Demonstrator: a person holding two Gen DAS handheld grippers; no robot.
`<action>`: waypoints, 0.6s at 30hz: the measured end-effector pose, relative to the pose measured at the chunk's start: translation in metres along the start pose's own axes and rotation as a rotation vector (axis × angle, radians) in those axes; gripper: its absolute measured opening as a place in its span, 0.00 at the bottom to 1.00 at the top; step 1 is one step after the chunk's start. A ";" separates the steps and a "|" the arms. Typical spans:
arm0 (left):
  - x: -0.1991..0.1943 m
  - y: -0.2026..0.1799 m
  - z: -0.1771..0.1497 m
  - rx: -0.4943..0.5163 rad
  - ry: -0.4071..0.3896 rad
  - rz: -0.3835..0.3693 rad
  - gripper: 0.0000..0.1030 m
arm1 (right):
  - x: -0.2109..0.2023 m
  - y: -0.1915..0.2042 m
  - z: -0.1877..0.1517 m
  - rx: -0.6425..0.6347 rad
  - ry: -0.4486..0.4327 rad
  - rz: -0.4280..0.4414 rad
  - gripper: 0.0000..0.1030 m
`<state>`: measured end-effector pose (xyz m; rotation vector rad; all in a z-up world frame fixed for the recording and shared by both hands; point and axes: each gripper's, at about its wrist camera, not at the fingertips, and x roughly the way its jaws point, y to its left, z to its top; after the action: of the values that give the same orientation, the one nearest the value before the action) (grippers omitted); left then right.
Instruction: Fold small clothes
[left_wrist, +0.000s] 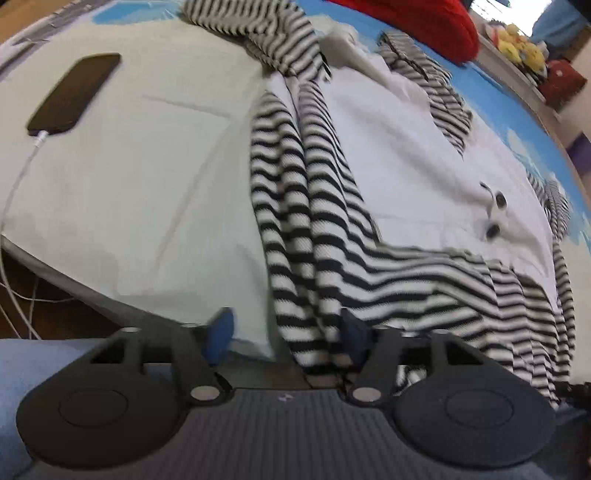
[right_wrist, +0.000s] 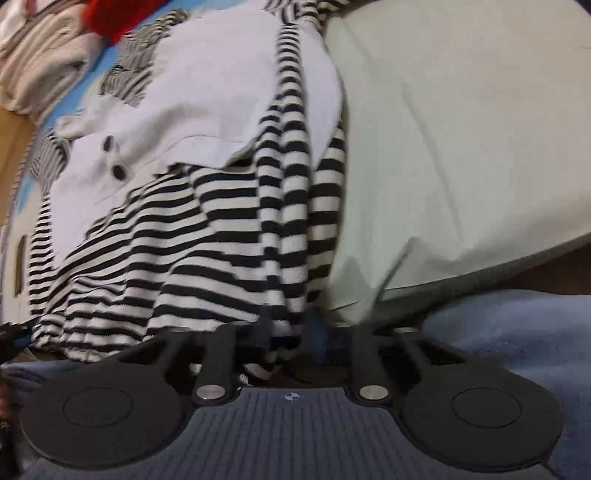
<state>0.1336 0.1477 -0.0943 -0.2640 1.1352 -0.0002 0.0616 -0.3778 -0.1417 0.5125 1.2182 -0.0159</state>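
A small black-and-white striped garment with a white buttoned front (left_wrist: 424, 158) lies spread on a pale green sheet (left_wrist: 140, 177). It also shows in the right wrist view (right_wrist: 207, 236). My left gripper (left_wrist: 286, 336) has its blue fingers (left_wrist: 221, 332) apart, with a striped fold of the hem (left_wrist: 314, 332) lying between them. My right gripper (right_wrist: 291, 332) is shut on the striped hem (right_wrist: 280, 325) at the sheet's near edge. Two dark buttons (left_wrist: 496, 214) sit on the white panel.
A black phone (left_wrist: 74, 94) on a white charging cable (left_wrist: 18, 177) lies at the sheet's far left. A red fabric item (left_wrist: 424, 22) and yellow plush toys (left_wrist: 521, 48) sit beyond the blue patterned bed cover (left_wrist: 491, 107). Beige bedding (right_wrist: 37, 59) is at the far left.
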 end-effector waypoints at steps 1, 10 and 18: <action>-0.006 0.001 0.002 -0.006 -0.021 -0.016 0.71 | -0.005 0.001 0.003 -0.010 -0.013 -0.013 0.62; -0.037 -0.017 0.100 -0.033 -0.292 -0.076 0.86 | -0.073 0.009 0.115 0.000 -0.403 0.002 0.68; 0.043 -0.109 0.268 0.067 -0.306 -0.146 0.86 | 0.035 0.128 0.308 -0.217 -0.398 0.111 0.71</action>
<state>0.4065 0.0925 -0.0046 -0.2766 0.8090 -0.1231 0.3839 -0.3732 -0.0498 0.3639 0.7899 0.1034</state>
